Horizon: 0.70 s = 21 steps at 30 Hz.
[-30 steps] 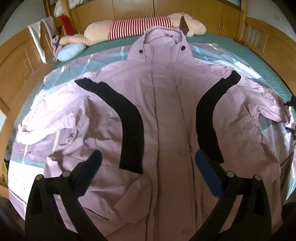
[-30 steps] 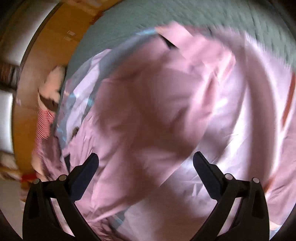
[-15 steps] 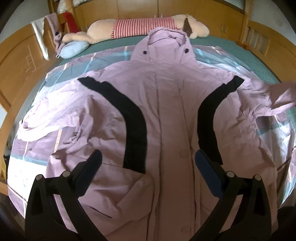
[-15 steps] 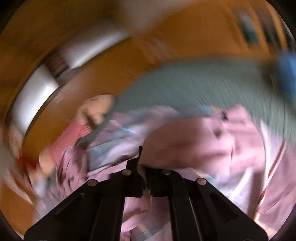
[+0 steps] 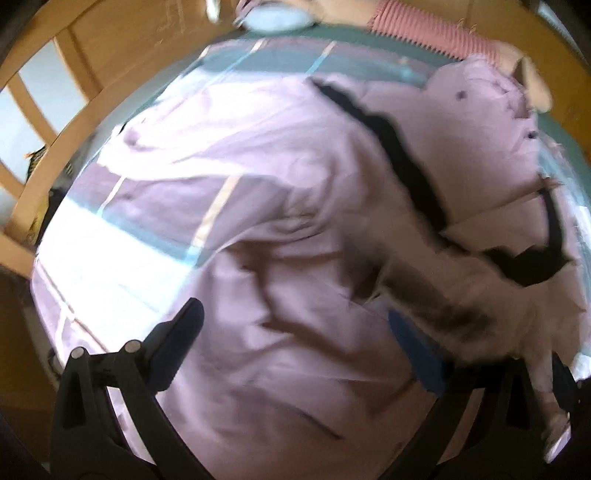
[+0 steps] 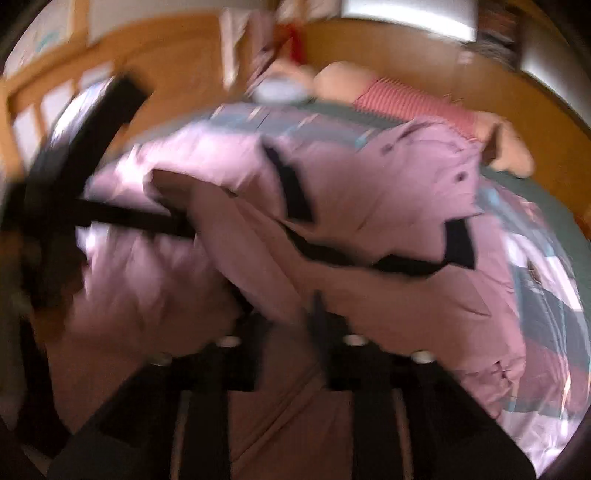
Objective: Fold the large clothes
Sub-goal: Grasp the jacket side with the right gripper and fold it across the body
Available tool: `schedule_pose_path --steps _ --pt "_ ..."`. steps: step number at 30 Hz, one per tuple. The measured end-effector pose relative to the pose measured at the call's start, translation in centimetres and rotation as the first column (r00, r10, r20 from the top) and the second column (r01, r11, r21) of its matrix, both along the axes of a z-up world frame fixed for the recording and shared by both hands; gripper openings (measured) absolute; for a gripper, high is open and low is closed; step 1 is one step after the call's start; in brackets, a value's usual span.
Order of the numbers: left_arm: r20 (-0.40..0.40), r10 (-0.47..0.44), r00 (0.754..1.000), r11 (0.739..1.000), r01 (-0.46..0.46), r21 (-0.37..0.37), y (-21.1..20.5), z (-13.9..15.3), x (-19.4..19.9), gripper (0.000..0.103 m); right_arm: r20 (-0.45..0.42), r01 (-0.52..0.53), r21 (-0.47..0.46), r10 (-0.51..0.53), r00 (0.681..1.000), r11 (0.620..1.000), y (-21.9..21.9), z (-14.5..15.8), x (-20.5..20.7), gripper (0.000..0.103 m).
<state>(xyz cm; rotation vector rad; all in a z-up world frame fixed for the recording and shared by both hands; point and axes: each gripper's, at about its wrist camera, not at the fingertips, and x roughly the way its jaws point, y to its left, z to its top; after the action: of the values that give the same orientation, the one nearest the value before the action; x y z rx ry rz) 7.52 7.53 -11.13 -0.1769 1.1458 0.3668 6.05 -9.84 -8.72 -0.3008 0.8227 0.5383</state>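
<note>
Left wrist view: we see one bed (image 5: 373, 48) with a teal cover, and over it one patchwork sheet (image 5: 122, 266) of pink, white and blue-green panels.
Room: we make out pale wooden panelling (image 5: 62, 92) curving round the bed on the left and at the far end.
Jacket: we count one pink jacket (image 5: 295, 229) with black stripes, lying across the sheet; its hood (image 5: 487, 96) points to the far end of the bed.
Fold: in the right wrist view we see one side of the jacket (image 6: 369, 206) lifted and doubled over the body, a black stripe showing along the crease.
Left gripper: our left gripper (image 5: 299, 343) has its fingers spread wide above the jacket's lower part, nothing between them.
Right gripper: our right gripper (image 6: 288, 325) has its fingers pressed close, pinching pink jacket fabric; the view is blurred.
Plush toys: we count one long plush (image 6: 417, 99) in a red-striped top at the head of the bed.
Cushion: one pale blue cushion (image 5: 277, 18) beside it.
</note>
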Motion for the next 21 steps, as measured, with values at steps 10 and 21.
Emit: schedule_pose_path --steps 10,21 --pt "0.149 0.211 0.966 0.969 -0.187 -0.163 4.3 2.0 -1.8 0.101 0.037 0.121 0.167 -0.129 0.991 0.978 -5.5 2.9 -2.2 0.09" --pt "0.112 0.042 0.993 0.899 0.011 -0.437 -0.5 -1.7 0.9 0.101 -0.336 0.446 0.293 -0.346 0.876 0.846 -11.6 -2.4 1.0 0.091"
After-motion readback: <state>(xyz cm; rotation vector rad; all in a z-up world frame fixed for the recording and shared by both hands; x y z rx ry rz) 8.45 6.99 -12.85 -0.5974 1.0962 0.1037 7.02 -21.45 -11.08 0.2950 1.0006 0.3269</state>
